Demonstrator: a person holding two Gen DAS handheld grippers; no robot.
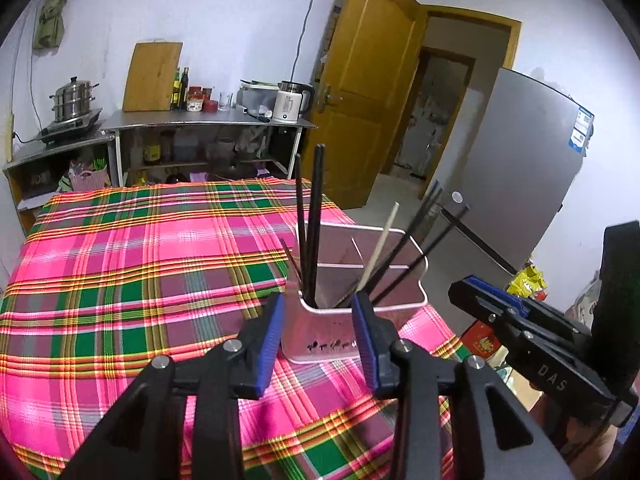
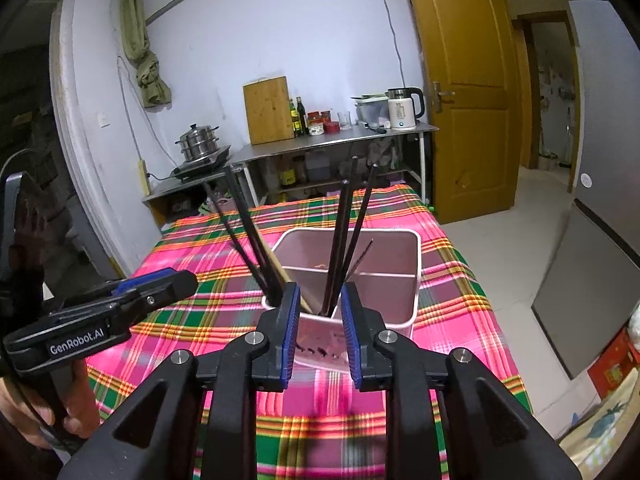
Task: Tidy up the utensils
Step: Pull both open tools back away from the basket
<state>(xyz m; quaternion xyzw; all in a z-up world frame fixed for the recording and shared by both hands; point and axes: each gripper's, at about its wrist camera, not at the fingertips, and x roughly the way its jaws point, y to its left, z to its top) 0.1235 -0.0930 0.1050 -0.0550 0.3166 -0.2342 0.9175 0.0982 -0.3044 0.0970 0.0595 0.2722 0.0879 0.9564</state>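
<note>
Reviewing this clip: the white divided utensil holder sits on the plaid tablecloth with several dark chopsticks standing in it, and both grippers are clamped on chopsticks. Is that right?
Not quite. Neither gripper holds anything: the left gripper and the right gripper both have open jaws with nothing between the pads, as each wrist view shows. The rest stands: the white holder sits on the plaid tablecloth with dark chopsticks standing in it.

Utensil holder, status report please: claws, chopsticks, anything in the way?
Left claw and right claw open, empty. Black chopsticks and one pale chopstick stand in the utensil holder. Nothing in the way.
</note>
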